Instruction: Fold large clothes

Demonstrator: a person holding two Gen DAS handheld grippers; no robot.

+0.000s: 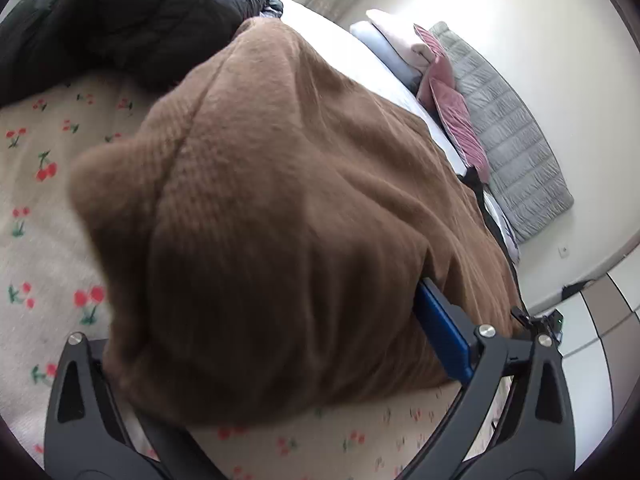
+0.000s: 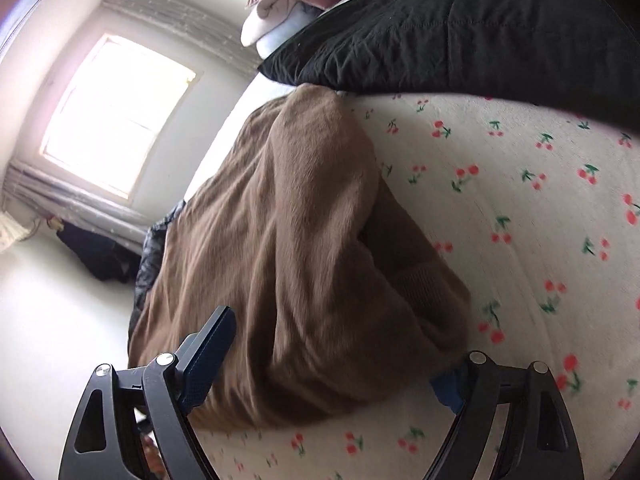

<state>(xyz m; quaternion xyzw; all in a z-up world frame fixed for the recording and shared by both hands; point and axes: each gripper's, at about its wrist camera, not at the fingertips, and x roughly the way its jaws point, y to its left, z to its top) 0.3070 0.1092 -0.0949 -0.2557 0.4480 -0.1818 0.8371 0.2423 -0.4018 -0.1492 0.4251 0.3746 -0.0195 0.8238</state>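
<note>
A large brown knit garment [image 1: 280, 200] lies bunched on a cherry-print bedspread [image 1: 36, 220]. In the left wrist view it drapes over my left gripper [image 1: 288, 344]; the jaws stand wide apart, with only the right blue finger [image 1: 440, 332] showing and the left one hidden under the cloth. In the right wrist view the same garment [image 2: 304, 264] lies between the wide-apart jaws of my right gripper [image 2: 332, 360]. Its left blue finger [image 2: 208, 356] lies against the fabric; the right finger [image 2: 450, 390] is mostly hidden by the cloth.
A black quilted duvet [image 1: 120, 20] lies beyond the garment, also in the right wrist view [image 2: 460, 28]. Folded white and pink textiles [image 1: 424, 52] and a grey quilted pad [image 1: 516, 152] lie by the wall. A bright window [image 2: 116, 116] and dark bundle on the floor [image 2: 96, 252] are at left.
</note>
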